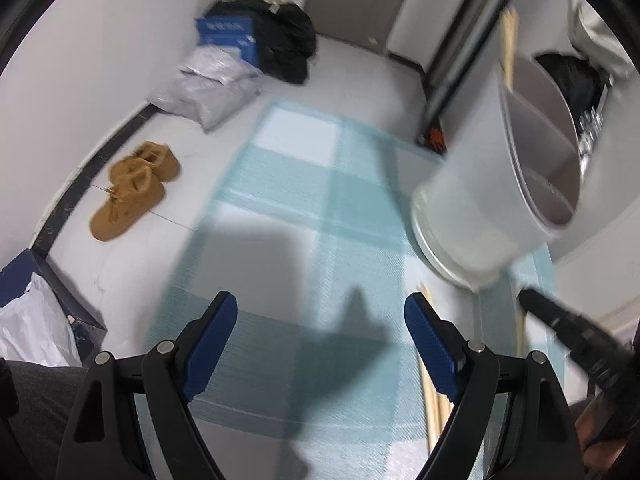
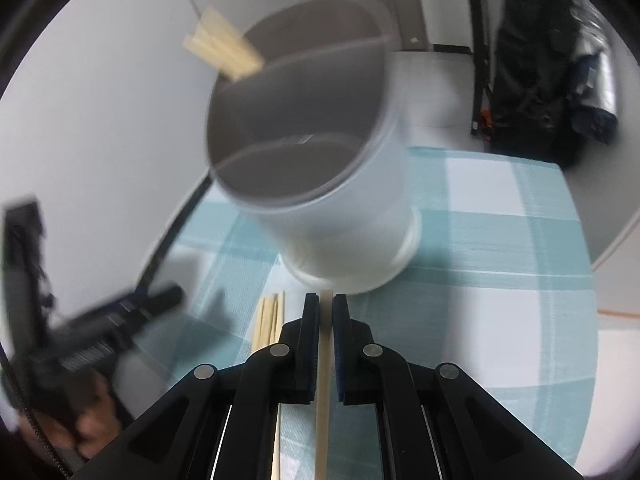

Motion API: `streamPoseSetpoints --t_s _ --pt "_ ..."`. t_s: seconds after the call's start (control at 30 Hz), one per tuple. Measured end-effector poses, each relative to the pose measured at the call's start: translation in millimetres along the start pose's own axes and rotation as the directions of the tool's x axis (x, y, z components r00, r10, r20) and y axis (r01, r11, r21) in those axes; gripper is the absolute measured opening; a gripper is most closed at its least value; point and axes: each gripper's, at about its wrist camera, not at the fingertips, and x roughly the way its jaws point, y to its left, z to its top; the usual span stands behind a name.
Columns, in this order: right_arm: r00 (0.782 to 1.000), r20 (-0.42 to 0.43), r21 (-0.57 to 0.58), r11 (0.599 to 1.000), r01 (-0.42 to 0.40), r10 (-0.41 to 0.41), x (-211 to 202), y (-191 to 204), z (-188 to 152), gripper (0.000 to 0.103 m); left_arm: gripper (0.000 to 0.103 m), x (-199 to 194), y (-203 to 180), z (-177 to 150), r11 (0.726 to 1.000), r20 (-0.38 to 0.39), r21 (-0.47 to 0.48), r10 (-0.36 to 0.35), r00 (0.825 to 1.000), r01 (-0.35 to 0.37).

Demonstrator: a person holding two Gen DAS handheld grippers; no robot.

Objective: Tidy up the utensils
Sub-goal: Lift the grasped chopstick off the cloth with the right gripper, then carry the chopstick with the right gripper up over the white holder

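A white divided utensil holder (image 1: 480, 208) (image 2: 320, 200) stands on a teal checked mat (image 1: 320, 200) (image 2: 500, 240), with several wooden chopsticks (image 1: 508, 40) (image 2: 224, 52) leaning out of its far compartment. Loose chopsticks (image 1: 434, 404) (image 2: 270, 320) lie on the mat in front of it. My right gripper (image 2: 327, 304) is shut on one chopstick (image 2: 323, 380), which runs lengthwise between its pads, just before the holder's base. My left gripper (image 1: 320, 316) stands open over bare mat, nothing between its fingers, the loose chopsticks by its right finger. Each gripper shows blurred in the other's view (image 1: 532, 300) (image 2: 172, 294).
Brown shoes (image 1: 132, 188) lie on the pale floor at the left. A blue box (image 1: 226, 36), dark bags and plastic parcels (image 1: 208, 88) sit by the far wall. A black backpack (image 2: 532, 60) stands beyond the mat. A dark box with white plastic (image 1: 32, 320) is near left.
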Motion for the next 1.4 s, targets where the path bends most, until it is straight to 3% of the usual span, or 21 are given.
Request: streamPoseSetpoints --t_s 0.1,0.27,0.6,0.77,0.83,1.2,1.3,1.4 --pt "1.0 0.025 0.047 0.999 -0.021 0.02 -6 -11 -2 0.006 0.082 6 -9 -5 0.999 -0.056 -0.002 -0.035 0.998 0.035" --pt "0.987 0.105 0.187 0.972 -0.14 0.122 -24 -50 -5 0.006 0.082 9 -24 -12 0.997 -0.087 0.07 -0.011 0.996 0.017" --pt "0.944 0.248 0.326 0.898 -0.295 0.22 -57 -89 -27 0.006 0.082 18 -37 -24 0.981 -0.138 0.161 0.128 0.982 -0.105" --pt "0.942 0.273 0.325 0.902 -0.283 0.197 -57 -100 -23 0.006 0.082 19 -49 -27 0.972 -0.146 0.199 0.156 0.977 -0.126" --pt "0.938 0.281 0.32 0.901 -0.293 0.204 -59 -101 -23 0.006 0.083 22 -49 -25 0.963 -0.15 0.211 0.2 0.968 -0.166" --pt "0.93 0.305 0.316 0.899 -0.304 0.207 -65 -105 -19 0.006 0.081 36 -42 -5 0.966 -0.171 0.149 0.234 0.957 -0.21" --pt "0.927 0.311 0.306 0.902 -0.305 0.208 -69 -104 -18 0.006 0.072 36 -48 -4 0.966 -0.172 0.152 0.234 0.957 -0.209" --pt "0.923 0.321 0.304 0.899 -0.315 0.214 -72 -105 -18 0.006 0.053 36 -56 -3 0.967 -0.166 0.158 0.225 0.96 -0.2"
